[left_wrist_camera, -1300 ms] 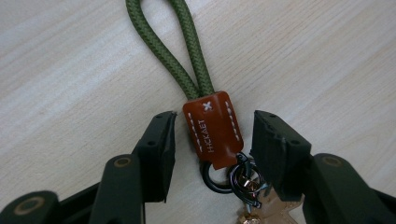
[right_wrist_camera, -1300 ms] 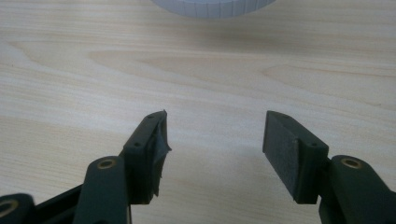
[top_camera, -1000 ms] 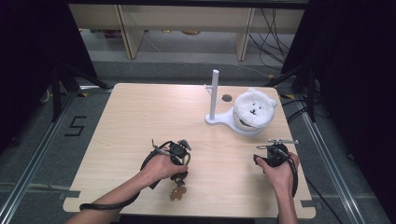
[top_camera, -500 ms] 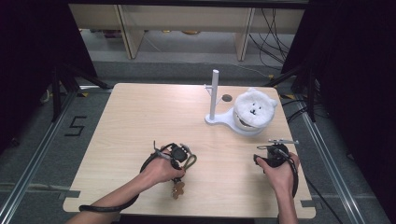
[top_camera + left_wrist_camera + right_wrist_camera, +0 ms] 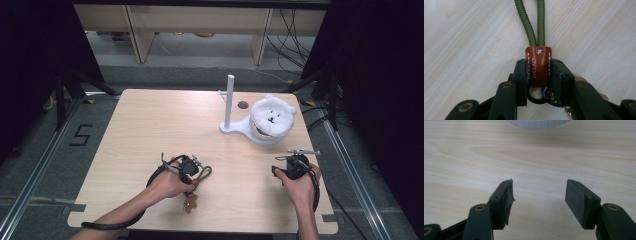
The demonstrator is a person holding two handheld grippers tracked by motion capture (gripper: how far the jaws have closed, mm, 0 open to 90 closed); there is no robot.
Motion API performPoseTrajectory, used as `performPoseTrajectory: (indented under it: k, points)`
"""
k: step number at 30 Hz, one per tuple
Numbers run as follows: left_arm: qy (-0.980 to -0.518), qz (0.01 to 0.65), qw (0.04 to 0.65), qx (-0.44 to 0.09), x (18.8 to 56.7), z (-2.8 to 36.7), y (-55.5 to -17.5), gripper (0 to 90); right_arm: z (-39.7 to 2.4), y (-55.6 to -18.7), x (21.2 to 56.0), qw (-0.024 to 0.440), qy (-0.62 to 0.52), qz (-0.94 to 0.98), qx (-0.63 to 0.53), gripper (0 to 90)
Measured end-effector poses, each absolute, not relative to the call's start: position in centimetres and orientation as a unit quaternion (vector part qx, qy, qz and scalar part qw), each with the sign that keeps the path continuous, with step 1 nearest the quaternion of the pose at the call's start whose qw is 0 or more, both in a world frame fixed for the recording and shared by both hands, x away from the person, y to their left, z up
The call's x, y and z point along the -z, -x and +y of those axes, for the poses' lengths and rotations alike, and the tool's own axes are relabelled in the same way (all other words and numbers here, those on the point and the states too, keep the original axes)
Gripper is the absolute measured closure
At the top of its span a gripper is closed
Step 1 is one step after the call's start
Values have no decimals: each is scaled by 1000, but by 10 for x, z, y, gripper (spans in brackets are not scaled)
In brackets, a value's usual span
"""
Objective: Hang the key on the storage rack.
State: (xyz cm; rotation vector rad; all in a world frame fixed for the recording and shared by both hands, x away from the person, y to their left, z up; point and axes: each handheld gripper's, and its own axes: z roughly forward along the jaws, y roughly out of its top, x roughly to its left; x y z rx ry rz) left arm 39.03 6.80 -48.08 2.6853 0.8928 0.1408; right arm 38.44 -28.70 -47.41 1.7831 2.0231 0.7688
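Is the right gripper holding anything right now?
No, the right gripper stands open over the bare table, with nothing between its jaws.

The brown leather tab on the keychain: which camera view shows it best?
The left gripper view: the brown leather tab sits close up, pinched between the left gripper fingers, its stitching and green cord loop sharp. The high view gives a tiny cord loop beside the hand. The right gripper view faces bare table.
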Motion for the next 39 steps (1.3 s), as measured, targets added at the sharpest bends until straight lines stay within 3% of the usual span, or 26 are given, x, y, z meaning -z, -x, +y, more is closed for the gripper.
performPoseTrajectory:
  k: [22,39]
  points:
    - [-902,305,294,-81,470,105,-379,674,-284,-384,475,165,-636,696,-287,404]
    - [-873,299,362,-135,457,123,-373,674,-283,-383,477,170,-629,706,-278,406]
